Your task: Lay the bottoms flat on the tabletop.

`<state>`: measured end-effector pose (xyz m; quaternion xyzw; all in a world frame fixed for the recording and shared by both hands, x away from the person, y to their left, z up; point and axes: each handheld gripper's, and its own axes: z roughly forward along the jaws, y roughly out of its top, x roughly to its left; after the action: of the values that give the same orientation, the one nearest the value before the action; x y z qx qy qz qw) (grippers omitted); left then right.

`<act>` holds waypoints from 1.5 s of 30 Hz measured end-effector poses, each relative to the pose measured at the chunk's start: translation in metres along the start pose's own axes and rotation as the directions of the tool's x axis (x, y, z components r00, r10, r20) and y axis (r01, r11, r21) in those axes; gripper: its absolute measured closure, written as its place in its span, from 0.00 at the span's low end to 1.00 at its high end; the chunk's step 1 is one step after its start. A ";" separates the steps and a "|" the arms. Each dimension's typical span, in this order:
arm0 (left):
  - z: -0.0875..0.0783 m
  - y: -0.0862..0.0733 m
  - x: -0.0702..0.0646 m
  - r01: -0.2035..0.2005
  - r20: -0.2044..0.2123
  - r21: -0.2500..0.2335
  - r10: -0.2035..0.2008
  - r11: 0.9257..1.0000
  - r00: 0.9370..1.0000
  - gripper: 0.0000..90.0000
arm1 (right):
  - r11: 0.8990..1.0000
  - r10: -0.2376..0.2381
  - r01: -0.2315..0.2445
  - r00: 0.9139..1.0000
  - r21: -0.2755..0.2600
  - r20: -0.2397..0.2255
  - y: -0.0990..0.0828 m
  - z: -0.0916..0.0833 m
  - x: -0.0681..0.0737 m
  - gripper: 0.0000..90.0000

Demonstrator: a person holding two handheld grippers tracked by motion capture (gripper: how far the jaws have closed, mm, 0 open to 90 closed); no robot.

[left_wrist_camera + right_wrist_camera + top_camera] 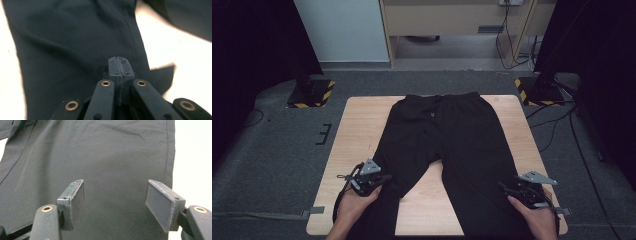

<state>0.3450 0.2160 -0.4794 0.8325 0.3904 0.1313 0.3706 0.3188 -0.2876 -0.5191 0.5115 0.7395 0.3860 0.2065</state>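
Black jaws of the left gripper (119, 65) are pressed tight together, right over one leg of the black pants (75, 45). I cannot tell if any cloth is pinched between them. Black jaws of the right gripper (120, 202) stand spread wide, with the other pant leg lying flat below and nothing between the pads.

From the high view, 2 hands come in at the near edge of the table. On the left side, the left hand (354, 205) holds its gripper over the end of the leg there, near the inner edge of that leg. On the right side, the right hand (534, 217) holds its gripper by the outer edge of the other leg.

Farther out, the pants lie flat on the wooden table (362, 130). Their 2 legs point toward the person and spread apart, so bare wood shows between them. At the far edge of the table is the waistband (439, 97).

Past the table is grey floor, with 2 black stand bases (312, 92) edged in yellow and black stripes, 1 on each side.
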 end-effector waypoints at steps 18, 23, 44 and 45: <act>0.002 -0.050 -0.002 0.016 0.025 0.108 -0.019 0.994 1.000 1.00 | 1.000 0.005 -0.005 1.000 -0.006 0.003 0.000 -0.002 -0.004 0.35; -0.023 -0.057 -0.002 -0.009 -0.015 0.080 0.010 0.997 1.000 0.95 | 1.000 0.003 -0.003 1.000 0.006 0.000 -0.001 0.001 -0.002 0.35; 0.030 -0.026 0.023 0.175 -0.041 -0.057 -0.178 0.983 0.983 0.41 | 1.000 0.001 -0.001 1.000 0.017 -0.014 -0.001 0.006 0.002 0.34; 0.035 -0.024 0.022 0.157 -0.064 -0.035 -0.159 0.987 0.985 0.43 | 1.000 -0.001 0.001 1.000 0.018 -0.015 -0.001 0.006 0.001 0.34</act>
<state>0.3640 0.2245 -0.5228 0.7883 0.4654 0.1349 0.3792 0.3218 -0.2846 -0.5235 0.5099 0.7448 0.3830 0.1964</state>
